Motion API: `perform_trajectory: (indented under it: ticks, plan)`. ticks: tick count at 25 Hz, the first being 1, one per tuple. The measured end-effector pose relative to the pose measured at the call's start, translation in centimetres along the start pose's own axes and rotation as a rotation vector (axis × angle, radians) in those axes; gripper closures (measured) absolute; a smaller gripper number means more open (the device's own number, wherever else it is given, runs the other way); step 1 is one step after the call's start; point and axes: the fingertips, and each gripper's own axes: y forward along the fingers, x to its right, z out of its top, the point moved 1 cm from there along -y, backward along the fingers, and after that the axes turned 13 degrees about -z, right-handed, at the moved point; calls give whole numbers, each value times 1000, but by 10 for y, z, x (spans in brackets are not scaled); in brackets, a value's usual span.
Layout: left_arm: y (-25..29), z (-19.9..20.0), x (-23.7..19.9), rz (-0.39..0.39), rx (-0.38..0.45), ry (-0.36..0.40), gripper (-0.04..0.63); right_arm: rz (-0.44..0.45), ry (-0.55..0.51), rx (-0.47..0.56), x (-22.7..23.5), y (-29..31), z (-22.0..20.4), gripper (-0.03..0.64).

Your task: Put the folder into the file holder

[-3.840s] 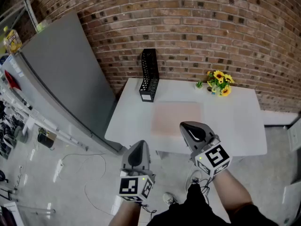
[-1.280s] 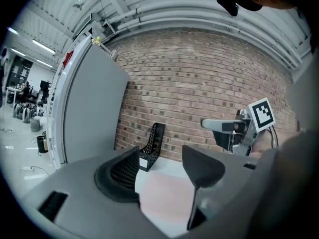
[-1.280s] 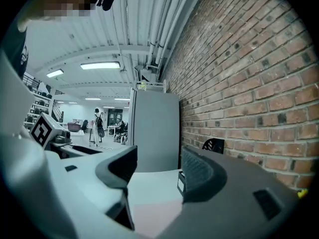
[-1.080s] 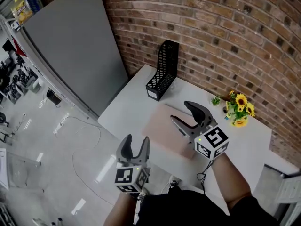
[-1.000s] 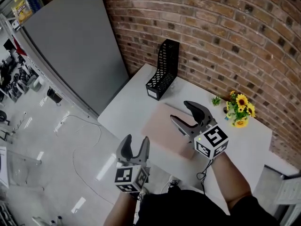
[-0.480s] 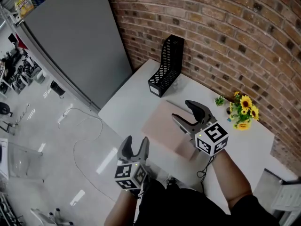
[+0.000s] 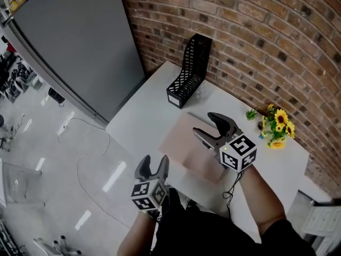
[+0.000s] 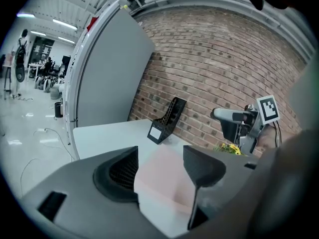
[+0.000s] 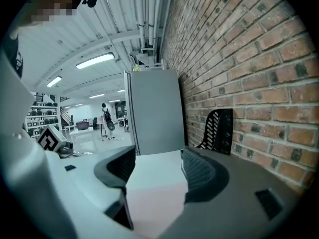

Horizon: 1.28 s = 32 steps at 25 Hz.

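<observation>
White table (image 7: pixel 139 122), brick wall (image 7: pixel 266 31). Approach: right gripper (image 7: pixel 204 125) over pink folder (image 7: pixel 184 148), jaws just widened, empty; left gripper (image 7: pixel 153 162) agape, empty. Next, probably: pinch folder's near edge.

The folder (image 7: pixel 184 145) is laid on the table (image 7: pixel 141 122) near its front edge. The file holder (image 7: pixel 191 68) is stood at the back left corner; flowers (image 7: pixel 278 126) are set along the back edge, rightward.

Two hand-held units, left gripper (image 7: pixel 153 163) and right gripper (image 7: pixel 204 124): dark grey curved jaws with ribbed black pads (image 9: pixel 197 171) on the inner faces. Each carries a white cube (image 7: pixel 238 152) printed with black square markers. A thin black cable (image 7: pixel 230 188) trails from the right one. The person wears a black top (image 7: pixel 208 233); forearms bare.
</observation>
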Motion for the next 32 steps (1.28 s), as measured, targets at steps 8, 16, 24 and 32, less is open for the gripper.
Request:
perform_trajectory:
  ticks: [8, 16, 24, 32]
  plan:
    - [27, -36, -34, 6, -88, -121, 325, 38, 14, -153, 4, 60, -44, 294]
    - [50, -65, -59, 20, -169, -211, 324, 54, 8, -285, 14, 110, -86, 278]
    - [64, -90, -76, 33, -229, -320, 318, 102, 14, -463, 28, 152, -139, 228]
    - [74, -109, -79, 38, -265, -391, 314, 184, -11, -606, 32, 174, -174, 184]
